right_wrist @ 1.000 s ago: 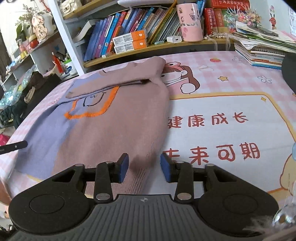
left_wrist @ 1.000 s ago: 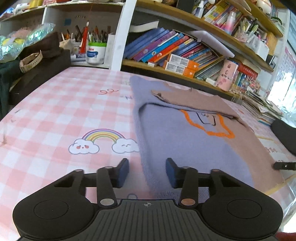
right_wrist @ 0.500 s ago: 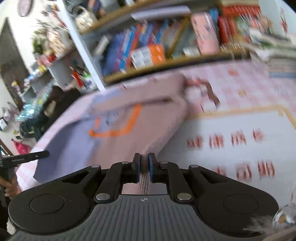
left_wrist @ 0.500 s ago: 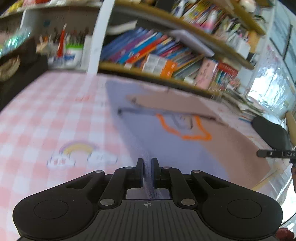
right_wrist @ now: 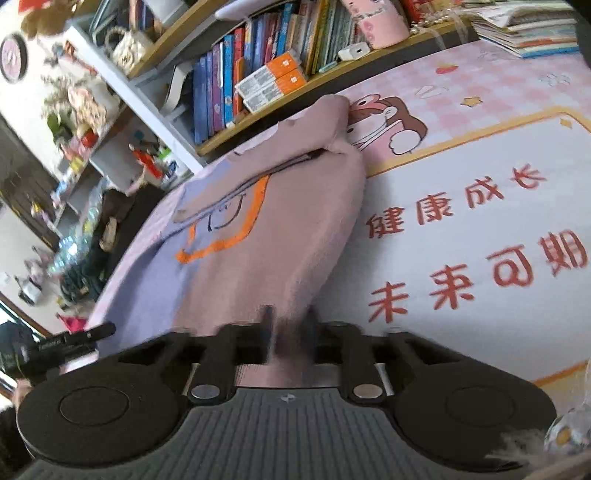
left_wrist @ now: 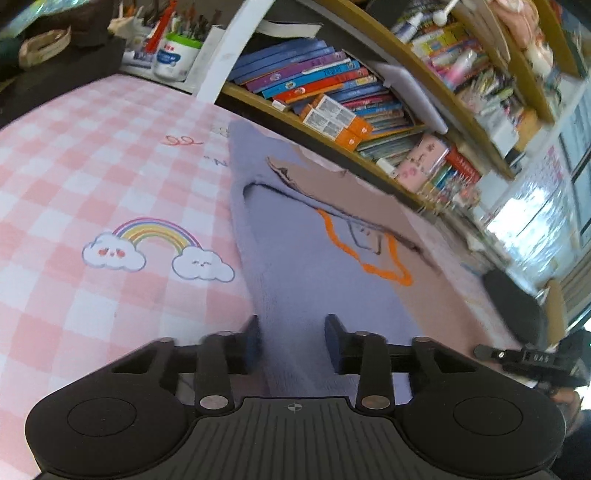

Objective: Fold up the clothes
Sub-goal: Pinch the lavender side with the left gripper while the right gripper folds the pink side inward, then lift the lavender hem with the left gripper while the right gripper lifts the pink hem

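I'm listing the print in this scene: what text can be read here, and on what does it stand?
"健康成长": red characters on the table mat.
"未来可期": red characters on the same mat, in the row below.
Book spines, orange boxes and white tub: print too small or blurred to read.

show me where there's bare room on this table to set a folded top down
Free: the pink checked cloth left of the sweater, around the rainbow print; and the white panel with red characters to its right. Crowded: the far edge under the bookshelf, and the book stack at the far right corner.
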A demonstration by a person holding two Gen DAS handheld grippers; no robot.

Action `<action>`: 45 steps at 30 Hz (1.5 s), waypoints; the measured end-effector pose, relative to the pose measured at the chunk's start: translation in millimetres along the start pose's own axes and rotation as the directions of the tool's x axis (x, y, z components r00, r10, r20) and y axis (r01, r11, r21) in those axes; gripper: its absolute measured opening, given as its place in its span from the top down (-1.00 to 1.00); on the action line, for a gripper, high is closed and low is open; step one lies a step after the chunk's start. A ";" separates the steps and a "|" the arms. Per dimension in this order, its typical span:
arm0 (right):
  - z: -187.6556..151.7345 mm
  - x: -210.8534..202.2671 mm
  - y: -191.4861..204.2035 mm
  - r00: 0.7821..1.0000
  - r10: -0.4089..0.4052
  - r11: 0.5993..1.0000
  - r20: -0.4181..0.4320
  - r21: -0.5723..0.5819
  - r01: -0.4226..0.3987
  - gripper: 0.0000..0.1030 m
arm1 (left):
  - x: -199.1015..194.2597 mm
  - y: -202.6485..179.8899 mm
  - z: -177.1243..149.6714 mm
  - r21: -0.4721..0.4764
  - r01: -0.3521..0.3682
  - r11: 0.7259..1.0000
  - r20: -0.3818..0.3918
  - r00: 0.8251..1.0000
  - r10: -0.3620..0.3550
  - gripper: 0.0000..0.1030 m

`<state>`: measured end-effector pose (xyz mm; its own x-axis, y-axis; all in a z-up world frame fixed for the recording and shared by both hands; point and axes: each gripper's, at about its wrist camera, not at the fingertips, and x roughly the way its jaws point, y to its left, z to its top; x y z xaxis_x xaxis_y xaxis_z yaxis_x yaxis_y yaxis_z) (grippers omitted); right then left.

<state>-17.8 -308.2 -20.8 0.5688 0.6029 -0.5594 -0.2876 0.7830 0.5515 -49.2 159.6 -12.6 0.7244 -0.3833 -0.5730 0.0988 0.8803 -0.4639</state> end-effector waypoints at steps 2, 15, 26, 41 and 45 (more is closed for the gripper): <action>7.6 -6.3 7.7 0.999 0.029 0.999 0.044 -0.032 -0.027 0.82 | -6.6 -9.2 6.6 0.043 0.008 0.999 0.040 0.999 -0.010 0.91; -5.5 -9.1 -9.6 1.000 0.005 1.000 0.001 0.018 -0.005 0.76 | -13.8 4.8 1.5 -0.006 0.017 1.000 -0.014 1.000 -0.017 0.84; -8.5 -5.1 -5.4 0.999 0.030 1.000 -0.012 0.010 -0.030 0.69 | -2.0 13.0 -1.0 -0.068 0.063 0.996 -0.038 0.997 -0.066 0.63; -11.8 -7.3 -4.3 0.999 0.032 0.999 -0.014 -0.002 -0.032 0.70 | -9.7 9.5 -7.2 -0.056 0.094 0.994 -0.040 0.995 -0.096 0.38; -9.8 -5.1 -2.1 0.999 0.029 1.000 -0.022 -0.012 -0.029 0.70 | -5.7 9.5 -4.9 -0.062 0.116 0.991 -0.041 0.992 -0.118 0.26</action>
<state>-27.7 -311.3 -25.2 0.5432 0.6284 -0.5568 -0.3128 0.7669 0.5603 -55.8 168.8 -17.1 0.6794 -0.4956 -0.5411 0.1396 0.8113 -0.5678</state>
